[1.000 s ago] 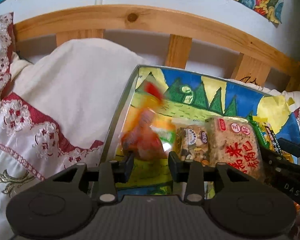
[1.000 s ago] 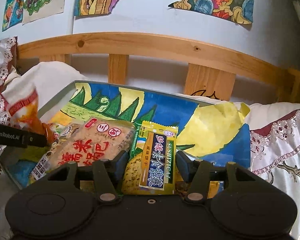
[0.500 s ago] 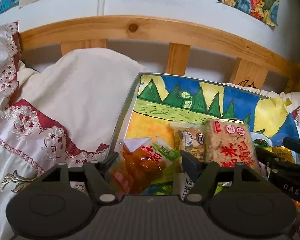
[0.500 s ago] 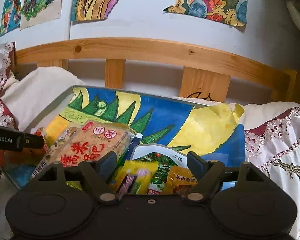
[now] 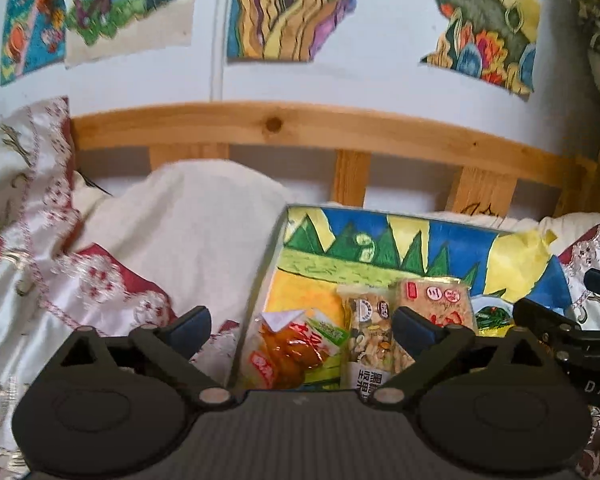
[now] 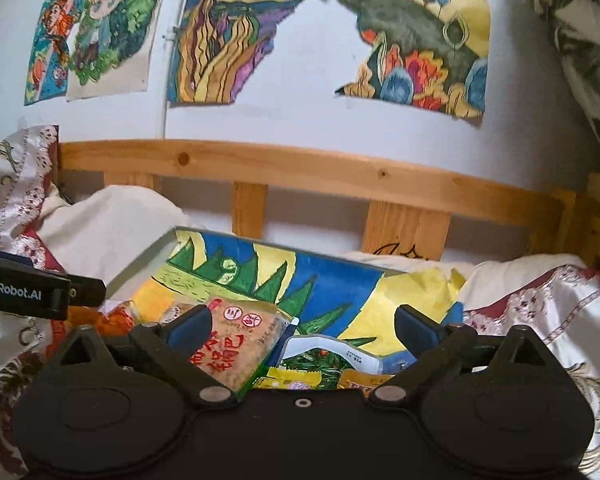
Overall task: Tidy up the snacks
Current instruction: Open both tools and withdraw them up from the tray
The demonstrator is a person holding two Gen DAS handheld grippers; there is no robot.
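Observation:
A tray lined with a painted mountain picture (image 5: 380,240) lies on the bed; it also shows in the right wrist view (image 6: 332,276). In it lie an orange snack pack (image 5: 288,352), a nut pack (image 5: 370,332), a beige rice-crust pack with red characters (image 5: 436,300) (image 6: 236,344), a green-and-white pack (image 6: 328,356) and a yellow pack (image 6: 292,380). My left gripper (image 5: 300,330) is open and empty, just above the orange pack. My right gripper (image 6: 302,330) is open and empty above the green-and-white pack.
White and red embroidered bedding (image 5: 120,272) lies left of the tray and also right of it (image 6: 540,312). A wooden headboard rail (image 5: 300,128) runs behind. Paintings hang on the wall (image 6: 236,32). The other gripper shows at each view's edge (image 5: 560,332) (image 6: 28,292).
Both grippers opened and let go: the orange pack dropped into the tray's left end, the yellow pack dropped at the right. Both grippers then pulled back and tilted up.

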